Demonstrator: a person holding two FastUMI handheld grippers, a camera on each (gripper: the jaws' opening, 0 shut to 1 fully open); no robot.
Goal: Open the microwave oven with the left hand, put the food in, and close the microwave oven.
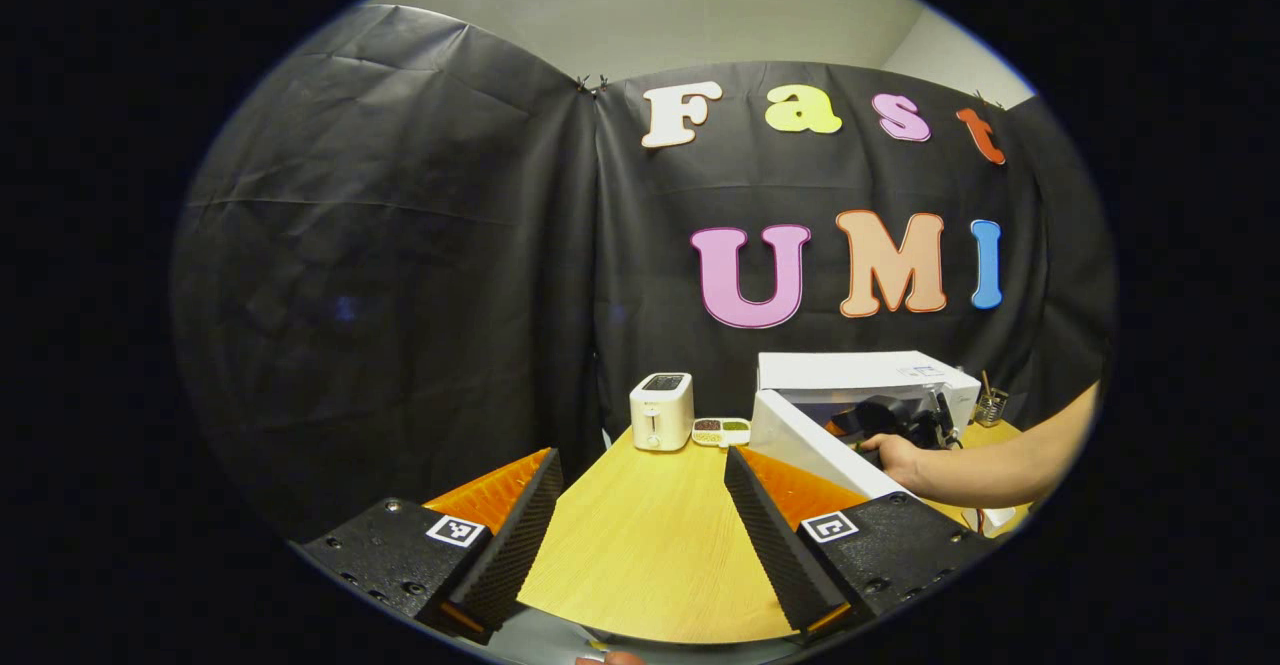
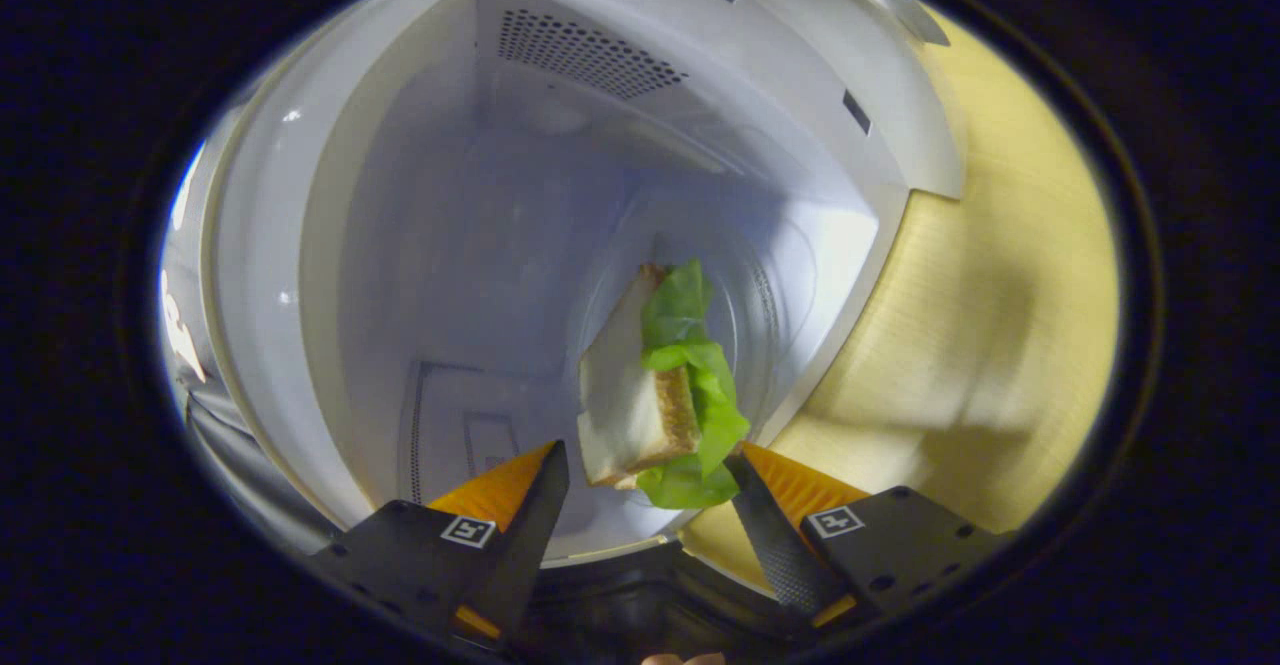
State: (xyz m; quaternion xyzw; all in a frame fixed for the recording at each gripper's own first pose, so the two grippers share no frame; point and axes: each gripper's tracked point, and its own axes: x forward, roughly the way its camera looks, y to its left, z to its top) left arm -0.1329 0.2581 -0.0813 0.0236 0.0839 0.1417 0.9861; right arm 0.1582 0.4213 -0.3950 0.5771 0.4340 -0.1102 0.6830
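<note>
Sandwich (image 2: 655, 385) lies inside the oven (image 2: 420, 245), both grippers' jaws released. We withdraw the right gripper (image 2: 645, 485) straight, sparing the lettuce, before closing the door (image 1: 810, 445).

Right gripper (image 2: 645, 490) fingers spread apart, nothing pinched. Sandwich (image 2: 655, 395) with lettuce lies on the glass turntable (image 2: 775, 295) inside the open microwave oven (image 2: 400, 245). Wooden table (image 2: 980, 345) at right.

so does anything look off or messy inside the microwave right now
Only the sandwich: it lies at an angle on the glass turntable of the microwave, lettuce hanging out past the bread on one side. The right tool is open around it, not gripping. No spill or damage is visible.
</note>
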